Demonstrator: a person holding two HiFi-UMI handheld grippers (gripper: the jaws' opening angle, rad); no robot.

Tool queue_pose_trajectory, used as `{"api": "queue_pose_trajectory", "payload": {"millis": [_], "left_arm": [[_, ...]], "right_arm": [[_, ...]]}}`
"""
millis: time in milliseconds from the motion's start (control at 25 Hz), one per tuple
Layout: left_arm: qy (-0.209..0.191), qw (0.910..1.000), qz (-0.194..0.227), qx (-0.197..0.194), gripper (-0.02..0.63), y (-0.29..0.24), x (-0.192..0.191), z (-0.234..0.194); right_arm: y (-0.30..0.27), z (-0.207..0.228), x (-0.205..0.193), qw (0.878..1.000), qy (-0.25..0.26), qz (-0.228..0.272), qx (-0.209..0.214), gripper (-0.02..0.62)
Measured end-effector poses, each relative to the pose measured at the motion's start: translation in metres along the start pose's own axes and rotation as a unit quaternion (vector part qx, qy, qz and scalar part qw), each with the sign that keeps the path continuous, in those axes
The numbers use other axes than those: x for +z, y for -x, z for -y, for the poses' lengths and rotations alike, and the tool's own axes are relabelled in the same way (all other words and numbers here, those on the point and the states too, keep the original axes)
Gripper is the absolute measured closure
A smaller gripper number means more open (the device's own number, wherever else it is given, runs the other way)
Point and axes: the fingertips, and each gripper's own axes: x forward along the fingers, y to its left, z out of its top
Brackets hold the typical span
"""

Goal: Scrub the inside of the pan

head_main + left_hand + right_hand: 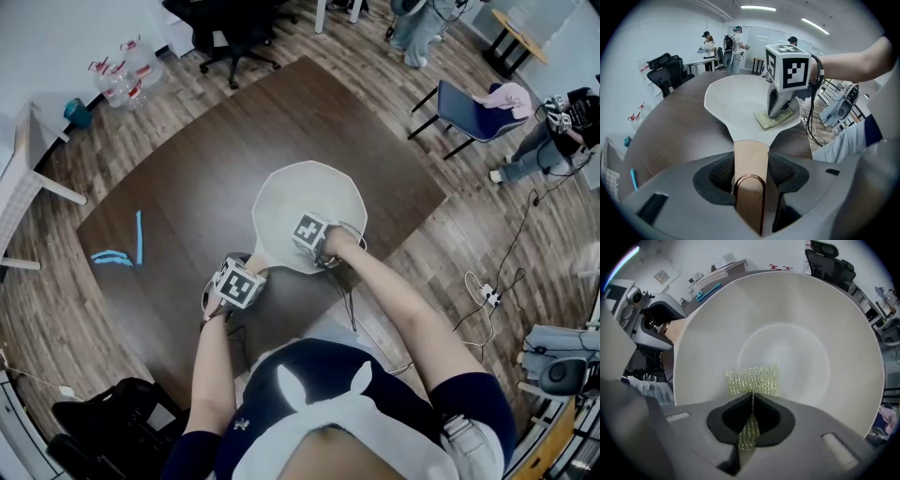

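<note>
A white pan (309, 202) (736, 101) (787, 343) lies on the dark brown table (187, 187). Its pale wooden handle (750, 171) runs toward me, and my left gripper (236, 281) (750, 176) is shut on that handle. My right gripper (323, 246) (780, 110) (751, 411) is shut on a greenish glittery scrub pad (753, 380) (776, 118). The pad lies flat against the pan's inside, near the handle side.
Light blue strips (122, 248) lie on the table's left part. A black office chair (230, 28) stands beyond the far edge and a blue chair (473, 108) at the right. Cables (487, 291) trail over the wooden floor. People stand in the background of the room.
</note>
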Motion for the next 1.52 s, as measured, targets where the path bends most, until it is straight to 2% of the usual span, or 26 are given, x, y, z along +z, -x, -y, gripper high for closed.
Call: {"api": "queue_pose_trajectory", "payload": {"millis": [200,520,680,1000,1200,1520], "left_arm": [[-0.001,1.0,0.0,0.0,0.383,-0.001,-0.001,0.001],[-0.001,1.0,0.001,-0.003,0.383,-0.001,0.001,0.0],[0.009,0.9995,0.003,-0.03,0.383,-0.008,-0.004,0.01],[-0.006,1.0,0.006,0.0,0.383,0.0,0.002,-0.002],[0.014,0.9986,0.007,-0.05,0.383,-0.013,-0.005,0.019],[0.015,0.9985,0.006,-0.051,0.383,-0.013,-0.006,0.019]], "right_arm": [[-0.001,-0.013,0.017,0.998,0.051,0.045,-0.006,0.584],[0.003,-0.026,0.048,0.985,0.132,0.107,-0.033,0.585],[0.003,-0.03,0.055,0.981,0.149,0.124,-0.03,0.586],[0.002,-0.031,0.072,0.97,0.183,0.149,-0.051,0.586],[0.002,-0.03,0.081,0.964,0.192,0.173,-0.054,0.586],[0.003,-0.023,0.096,0.958,0.19,0.198,-0.085,0.586]]}}
